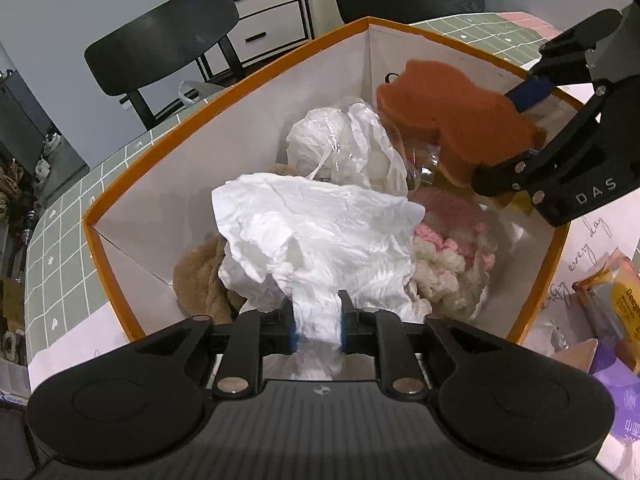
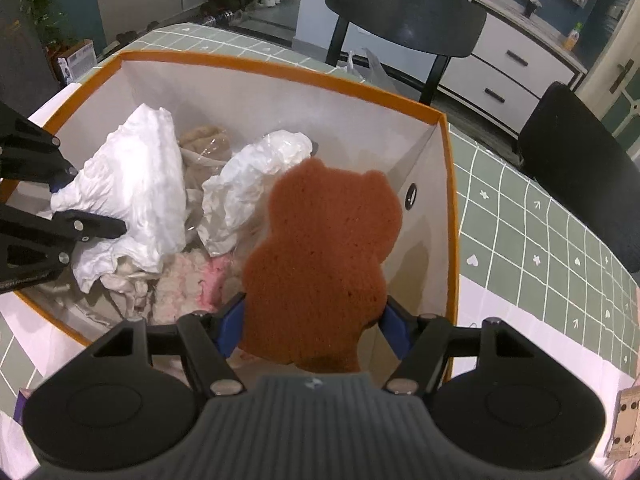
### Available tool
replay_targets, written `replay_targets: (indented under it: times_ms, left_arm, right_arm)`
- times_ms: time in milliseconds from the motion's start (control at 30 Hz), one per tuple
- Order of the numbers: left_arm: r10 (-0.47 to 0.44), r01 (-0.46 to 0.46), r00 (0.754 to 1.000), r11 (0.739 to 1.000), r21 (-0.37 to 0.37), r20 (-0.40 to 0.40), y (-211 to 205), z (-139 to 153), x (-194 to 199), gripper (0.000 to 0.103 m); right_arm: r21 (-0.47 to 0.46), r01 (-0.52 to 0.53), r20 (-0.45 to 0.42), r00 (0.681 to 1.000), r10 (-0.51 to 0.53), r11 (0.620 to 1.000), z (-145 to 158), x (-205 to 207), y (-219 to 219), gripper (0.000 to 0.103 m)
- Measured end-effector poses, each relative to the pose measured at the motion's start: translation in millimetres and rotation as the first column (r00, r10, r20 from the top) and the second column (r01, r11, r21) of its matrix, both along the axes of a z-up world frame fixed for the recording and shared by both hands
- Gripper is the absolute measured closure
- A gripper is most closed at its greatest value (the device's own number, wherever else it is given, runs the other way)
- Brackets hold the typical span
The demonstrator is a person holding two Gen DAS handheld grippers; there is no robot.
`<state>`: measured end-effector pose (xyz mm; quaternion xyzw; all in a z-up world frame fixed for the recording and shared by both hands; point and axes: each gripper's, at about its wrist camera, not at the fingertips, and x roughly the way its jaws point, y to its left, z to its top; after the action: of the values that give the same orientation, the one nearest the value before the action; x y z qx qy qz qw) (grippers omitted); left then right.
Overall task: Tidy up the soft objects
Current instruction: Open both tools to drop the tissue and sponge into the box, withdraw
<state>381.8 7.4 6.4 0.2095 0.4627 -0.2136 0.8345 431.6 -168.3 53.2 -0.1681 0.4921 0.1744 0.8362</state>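
An orange-rimmed white box (image 1: 224, 96) (image 2: 280, 70) holds soft things. My left gripper (image 1: 318, 330) is shut on a crumpled white tissue (image 1: 320, 232) (image 2: 132, 184) and holds it over the box's near side. My right gripper (image 2: 314, 326) (image 1: 516, 140) is shut on a brown bear-shaped sponge (image 2: 320, 256) (image 1: 456, 116) over the box's right part. In the box lie a white plastic bag (image 1: 344, 140) (image 2: 256, 176), a pink and cream fluffy item (image 1: 452, 248) (image 2: 192, 280) and a tan plush (image 1: 200, 276) (image 2: 204, 136).
The box stands on a green checked tablecloth (image 1: 60, 248) (image 2: 540, 232). Black chairs (image 1: 160, 36) (image 2: 404, 8) stand behind the table. Packets (image 1: 616, 308) lie to the right of the box. A white drawer unit (image 1: 264, 8) is beyond.
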Motion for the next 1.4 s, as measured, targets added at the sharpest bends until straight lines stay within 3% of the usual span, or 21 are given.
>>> replay_targets:
  times_ms: [133, 200, 300, 467, 767, 1133, 1400]
  left_arm:
    - [-0.007, 0.007, 0.999, 1.000, -0.002, 0.037, -1, 3, -3, 0.058]
    - [0.001, -0.001, 0.998, 1.000, -0.010, 0.061, 2, 7, -6, 0.041]
    - [0.010, -0.006, 0.995, 0.999, -0.036, 0.095, 7, 17, -10, 0.030]
    - [0.021, -0.013, 0.992, 0.998, -0.064, 0.121, 11, 33, -21, 0.030]
    - [-0.016, 0.025, 0.988, 0.998, -0.059, 0.152, 12, 46, -50, 0.032]
    - [-0.006, 0.022, 0.986, 0.995, -0.094, 0.169, 26, 58, -95, 0.032]
    - [0.012, 0.014, 0.985, 0.990, -0.143, 0.175, 41, 61, -138, 0.032]
  right_arm:
    - [0.000, 0.022, 0.007, 1.000, -0.022, 1.000, 2, -1, 0, 0.032]
    - [0.005, 0.031, 0.012, 0.999, -0.032, 0.999, 5, -2, -1, 0.029]
    - [0.019, 0.033, 0.049, 0.998, -0.034, 0.999, 13, -8, -3, 0.026]
    - [0.050, 0.038, 0.112, 0.993, -0.044, 0.998, 30, -21, -5, 0.023]
    - [0.040, 0.011, 0.121, 0.993, -0.016, 0.999, 45, -54, 1, 0.023]
    - [0.031, -0.033, 0.131, 0.991, 0.029, 0.999, 60, -111, -6, 0.023]
    - [0.059, -0.042, 0.133, 0.991, 0.034, 0.997, 55, -157, -15, 0.023]
